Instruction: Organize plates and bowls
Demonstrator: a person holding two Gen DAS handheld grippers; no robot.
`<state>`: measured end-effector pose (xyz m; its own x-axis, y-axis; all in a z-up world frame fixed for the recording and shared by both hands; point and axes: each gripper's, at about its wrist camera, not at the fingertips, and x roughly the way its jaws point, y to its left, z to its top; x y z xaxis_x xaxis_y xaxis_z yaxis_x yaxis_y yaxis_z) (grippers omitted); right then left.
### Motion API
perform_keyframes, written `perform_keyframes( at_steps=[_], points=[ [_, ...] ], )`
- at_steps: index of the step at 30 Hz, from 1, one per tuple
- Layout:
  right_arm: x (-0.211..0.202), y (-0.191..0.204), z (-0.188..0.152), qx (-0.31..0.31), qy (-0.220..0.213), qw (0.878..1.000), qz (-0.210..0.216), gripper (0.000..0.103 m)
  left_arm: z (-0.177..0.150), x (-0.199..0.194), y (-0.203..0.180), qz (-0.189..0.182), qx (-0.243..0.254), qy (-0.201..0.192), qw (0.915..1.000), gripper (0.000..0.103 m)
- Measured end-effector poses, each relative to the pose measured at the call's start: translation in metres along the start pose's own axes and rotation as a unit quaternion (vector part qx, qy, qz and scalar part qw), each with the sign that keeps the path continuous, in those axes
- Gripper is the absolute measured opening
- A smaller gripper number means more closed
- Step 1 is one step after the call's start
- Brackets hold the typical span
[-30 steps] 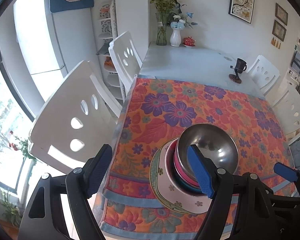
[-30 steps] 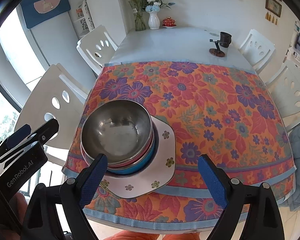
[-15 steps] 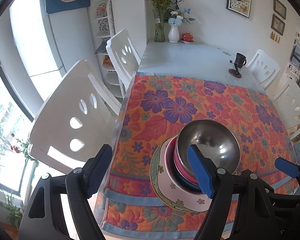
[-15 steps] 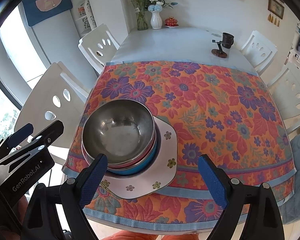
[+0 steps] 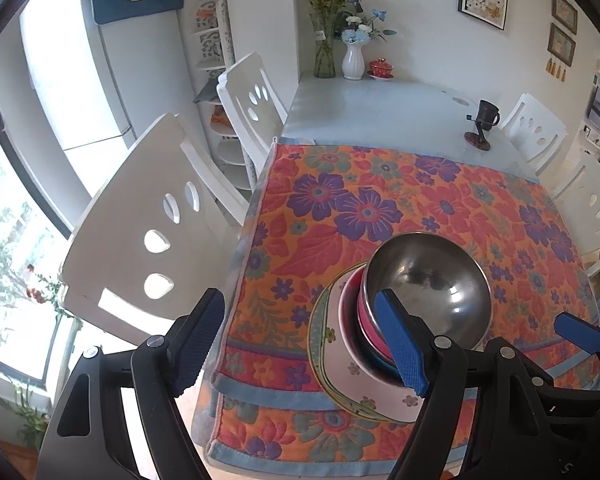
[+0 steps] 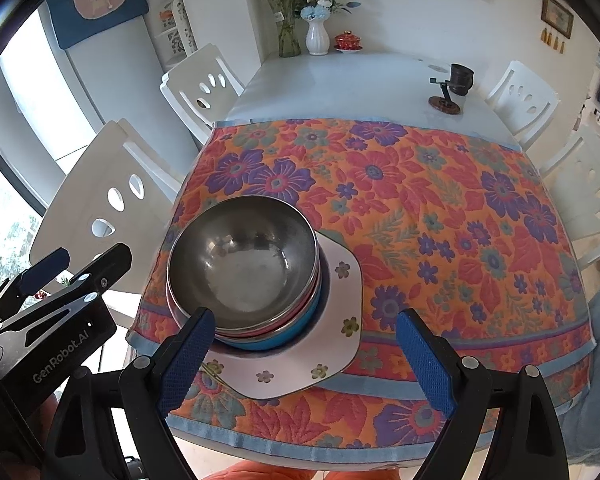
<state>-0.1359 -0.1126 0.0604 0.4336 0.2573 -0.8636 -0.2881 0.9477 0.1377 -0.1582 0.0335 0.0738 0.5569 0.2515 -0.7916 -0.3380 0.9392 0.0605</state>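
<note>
A steel bowl (image 6: 244,256) is sitting nested atop pink and blue bowls on a flowered plate (image 6: 340,344) near the floral tablecloth's (image 6: 440,216) front edge; left gripper (image 5: 300,344) and right gripper (image 6: 304,360) are hovering spread, gripping nothing

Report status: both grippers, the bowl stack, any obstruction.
Left gripper open, empty. Right gripper open, empty. Steel bowl nested atop the pink and blue bowls on the flowered plate, near the cloth's front edge. Nothing in the way.

The steel bowl (image 6: 244,260) hides the pink and blue bowls' insides.
</note>
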Motion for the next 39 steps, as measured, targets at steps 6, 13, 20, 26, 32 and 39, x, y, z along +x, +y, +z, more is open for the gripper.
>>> perform_keyframes(
  at_steps=[6, 13, 20, 26, 32, 39],
  points=[
    [0.001, 0.0, 0.0, -0.001, -0.001, 1.0, 0.002, 0.09, 0.001, 0.002, -0.001, 0.003, 0.002, 0.002, 1.0, 0.076],
    [0.001, 0.003, 0.005, -0.013, -0.008, 1.0, 0.002, 0.09, 0.002, 0.004, 0.0, 0.007, 0.0, 0.005, 1.0, 0.076],
    [0.007, 0.003, 0.005, -0.012, 0.002, 1.0, 0.005, 0.09, 0.003, 0.007, -0.001, 0.01, 0.003, 0.009, 0.9999, 0.076],
    [0.008, 0.001, 0.007, -0.014, 0.003, 1.0, -0.001, 0.09, 0.007, 0.008, -0.009, 0.065, 0.02, 0.005, 0.9977, 0.077],
    [0.006, -0.01, 0.013, -0.011, -0.005, 1.0, -0.023, 0.09, 0.019, 0.014, -0.02, 0.059, 0.032, 0.014, 0.9976, 0.077],
    [0.0, -0.032, 0.019, 0.024, -0.017, 0.999, -0.039, 0.09, 0.029, 0.016, -0.038, 0.051, 0.053, 0.009, 0.9972, 0.077]
  ],
)
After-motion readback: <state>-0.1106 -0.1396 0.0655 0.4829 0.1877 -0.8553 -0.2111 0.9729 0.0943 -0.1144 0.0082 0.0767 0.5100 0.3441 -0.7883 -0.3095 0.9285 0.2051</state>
